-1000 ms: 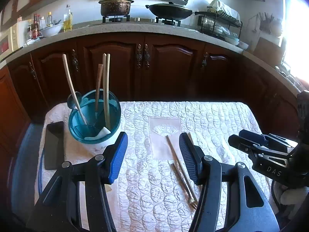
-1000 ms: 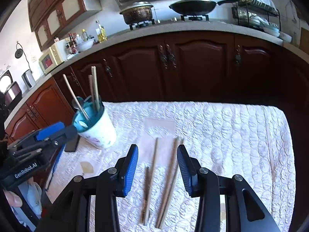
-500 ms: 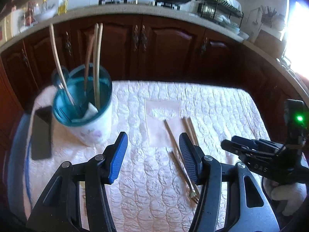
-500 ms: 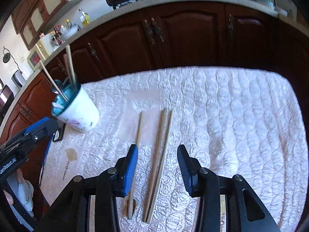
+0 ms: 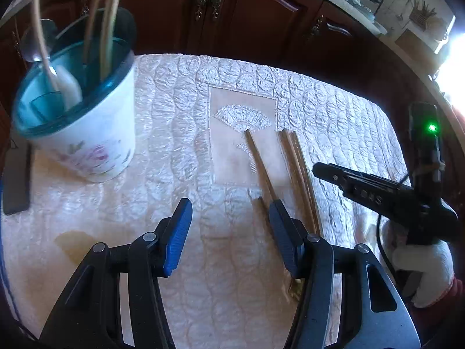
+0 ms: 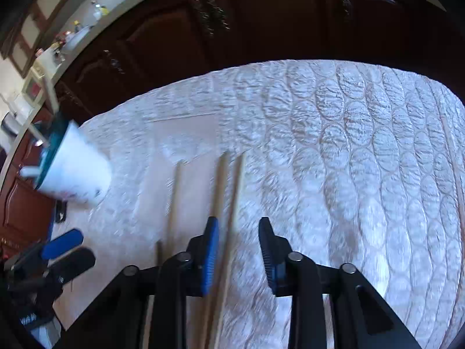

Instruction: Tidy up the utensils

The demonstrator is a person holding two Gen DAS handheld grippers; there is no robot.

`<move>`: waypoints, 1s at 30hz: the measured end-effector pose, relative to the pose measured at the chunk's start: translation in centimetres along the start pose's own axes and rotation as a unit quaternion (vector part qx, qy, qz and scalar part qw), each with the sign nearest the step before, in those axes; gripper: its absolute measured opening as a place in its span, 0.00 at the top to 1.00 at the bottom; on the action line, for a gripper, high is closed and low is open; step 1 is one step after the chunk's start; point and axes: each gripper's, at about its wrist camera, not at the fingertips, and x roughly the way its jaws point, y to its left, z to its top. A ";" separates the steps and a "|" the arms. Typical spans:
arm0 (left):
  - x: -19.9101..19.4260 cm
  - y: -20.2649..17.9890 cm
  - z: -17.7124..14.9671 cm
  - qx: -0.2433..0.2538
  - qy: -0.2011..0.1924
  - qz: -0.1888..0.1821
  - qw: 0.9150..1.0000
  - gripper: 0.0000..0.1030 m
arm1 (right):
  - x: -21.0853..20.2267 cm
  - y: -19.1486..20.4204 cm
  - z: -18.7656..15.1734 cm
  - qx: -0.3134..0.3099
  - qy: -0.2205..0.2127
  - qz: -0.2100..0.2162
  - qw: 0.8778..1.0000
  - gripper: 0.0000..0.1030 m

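Three wooden chopsticks lie lengthwise on the white quilted cloth [image 5: 174,122]: a single one [image 5: 259,161] and a pair [image 5: 299,171]. A white flowered cup [image 5: 93,139] with a teal inside holds several chopsticks and a spoon at the back left. My left gripper [image 5: 231,208] hangs open low over the cloth with nothing between its fingers; the single chopstick ends by its right finger. My right gripper [image 6: 238,225] is low over the pair and its jaws are closing, with the rightmost chopstick [image 6: 237,183] lying in the gap, untouched. The second chopstick [image 6: 220,183] runs under its left finger.
A dark phone [image 5: 16,180] lies at the cloth's left edge beside the cup. A yellowish stain [image 5: 72,242] marks the near left. A shorter thin utensil [image 5: 263,206] lies beside the single chopstick. Dark wooden cabinet doors [image 5: 247,14] stand behind the table. A white-gloved hand [image 5: 424,270] holds the right gripper.
Both grippers have come down and tipped toward the cloth, so the chopsticks look larger and nearer. The right gripper's jaws have narrowed around the rightmost chopstick. The left gripper's opening is unchanged.
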 end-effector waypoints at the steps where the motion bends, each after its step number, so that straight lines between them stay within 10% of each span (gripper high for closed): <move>1: 0.4 -0.2 0.2 0.000 0.002 0.000 1.000 0.46 | 0.6 -0.2 0.4 0.004 0.005 0.005 1.000 0.78; 19: 8.5 -2.3 5.0 -0.018 0.047 0.012 0.999 0.48 | 2.2 -2.9 4.0 0.003 0.031 -0.003 1.000 0.94; 30: 10.6 -2.8 6.8 -0.014 0.063 -0.011 0.998 0.92 | 3.8 -0.6 6.3 -0.014 0.028 -0.005 0.999 0.95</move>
